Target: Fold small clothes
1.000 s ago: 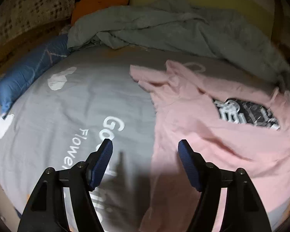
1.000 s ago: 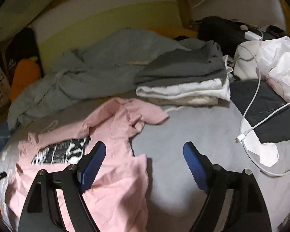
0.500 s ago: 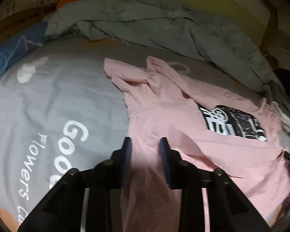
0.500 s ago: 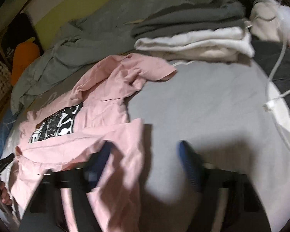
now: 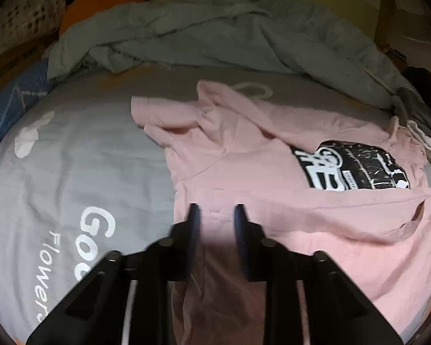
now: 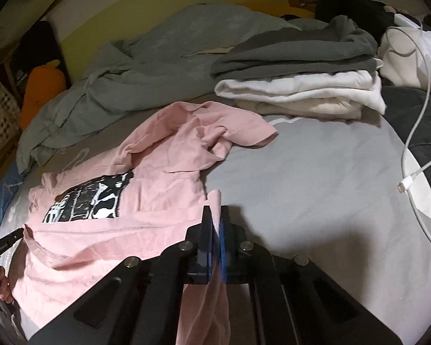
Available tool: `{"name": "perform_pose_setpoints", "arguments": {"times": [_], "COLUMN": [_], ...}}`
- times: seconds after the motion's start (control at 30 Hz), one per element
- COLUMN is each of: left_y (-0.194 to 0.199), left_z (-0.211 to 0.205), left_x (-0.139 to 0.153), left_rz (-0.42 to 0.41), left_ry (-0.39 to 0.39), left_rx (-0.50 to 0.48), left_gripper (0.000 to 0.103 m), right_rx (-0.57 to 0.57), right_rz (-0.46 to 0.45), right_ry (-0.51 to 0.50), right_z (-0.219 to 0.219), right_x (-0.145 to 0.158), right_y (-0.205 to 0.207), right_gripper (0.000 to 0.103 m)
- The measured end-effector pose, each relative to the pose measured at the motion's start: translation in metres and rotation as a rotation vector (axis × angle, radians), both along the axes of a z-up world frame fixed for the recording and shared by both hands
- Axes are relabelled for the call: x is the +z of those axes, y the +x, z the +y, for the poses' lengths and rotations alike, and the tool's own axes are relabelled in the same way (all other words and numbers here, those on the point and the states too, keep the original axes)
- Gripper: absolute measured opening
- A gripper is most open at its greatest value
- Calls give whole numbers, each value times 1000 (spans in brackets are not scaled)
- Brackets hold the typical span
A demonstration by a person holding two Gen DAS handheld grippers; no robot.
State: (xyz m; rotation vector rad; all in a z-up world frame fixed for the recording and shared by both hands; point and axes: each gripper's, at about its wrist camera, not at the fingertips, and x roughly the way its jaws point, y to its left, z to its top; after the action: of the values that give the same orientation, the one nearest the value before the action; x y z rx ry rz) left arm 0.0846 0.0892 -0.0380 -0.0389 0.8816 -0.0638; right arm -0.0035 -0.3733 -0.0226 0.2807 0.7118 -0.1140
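The fingers of the right gripper [image 6: 215, 215] are closed on the hem corner of the pink shirt [image 6: 157, 155], with a small tuft of fabric standing up between them. The fingers of the left gripper [image 5: 215, 215] are closing on the opposite hem corner; pink cloth lies between them, and a visible gap remains, so we cannot confirm that the pads press yet. The shirt lies on the bed [image 6: 316, 178], printed side up, collar end away from us, with both sleeves crumpled and part of the lower body already doubled over in a loose flap. We judge this garment to be at the start of its fold: the hem is being taken at both corners, and no clean fold is in place. Remaining steps appear to be carrying the hem toward the collar, tucking the sleeves, and squaring the result. A stack [image 6: 298, 80] of folded grey and white items sits beyond the shirt, which suggests that earlier pieces are done. A grey blanket [image 6: 157, 49] lies unfolded behind; whether it belongs to the task we cannot tell.
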Motion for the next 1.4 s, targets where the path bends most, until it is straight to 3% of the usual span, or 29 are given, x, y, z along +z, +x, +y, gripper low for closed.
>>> {"name": "perform_pose_setpoints", "arguments": {"times": [0.07, 0.27, 0.37, 0.43, 0.5, 0.53, 0.7, 0.77, 1.0, 1.1, 1.13, 1.17, 1.2, 1.3, 1.4], "left_y": [0, -16, -21, -15, -8, -6, -1, -1, -4, -4, -6, -7, -9, -16, -33], "left_z": [1, 8, 23, 33, 39, 38, 29, 26, 7, -1, -4, -6, -7, -7, 1], "left_x": [-1, 24, 35, 31, 21, 16, -2, -6, -9, -10, -11, -11, -10, 0, 31], "left_rz": [-11, -131, -158, -106, -28, -5, 43, 61, 63, 52, 43, 36, 32, -4, -122], "left_ry": [11, 19, -6, -68, -197, -223, -141, -152, -24, 74, 97, 100, 90, 108, 100], "left_rx": [9, 28, 74, 63, -28, -46, -28, -51, -79, -60, -65, -73, -82, -81, -31], "left_gripper": [0, 0, 0, 0, 11, 13, 28, 28, 29, 30, 26, 7, 3, 2, 2], "right_rx": [6, 21, 13, -13, -34, -41, -42, -41, -27, -19, -17, -20, -22, -28, -17], "right_rz": [-21, -158, -161, -104, -35, -6, 7, -8, -3, 18, 27, 30, 28, -12, -100], "right_ry": [-15, -48, -105, -155, -181, -190, -186, -173, -158, -139, -133, -132, -131, -129, -126], "right_z": [2, 9, 15, 18, 19, 19, 15, 12, 11, 10, 10, 10, 10, 10, 13], "right_x": [3, 28, 34, 27, 16, 11, 6, 8, 7, 3, 1, 0, 0, 5, 20], "right_y": [-1, -15, -11, 0, 9, 11, 5, 0, -1, 2, 3, 3, 3, -2, -12], "right_gripper": [3, 3, 3, 3, 3, 3, 3, 3, 3, 4, 5, 5, 5, 3, 3]}}
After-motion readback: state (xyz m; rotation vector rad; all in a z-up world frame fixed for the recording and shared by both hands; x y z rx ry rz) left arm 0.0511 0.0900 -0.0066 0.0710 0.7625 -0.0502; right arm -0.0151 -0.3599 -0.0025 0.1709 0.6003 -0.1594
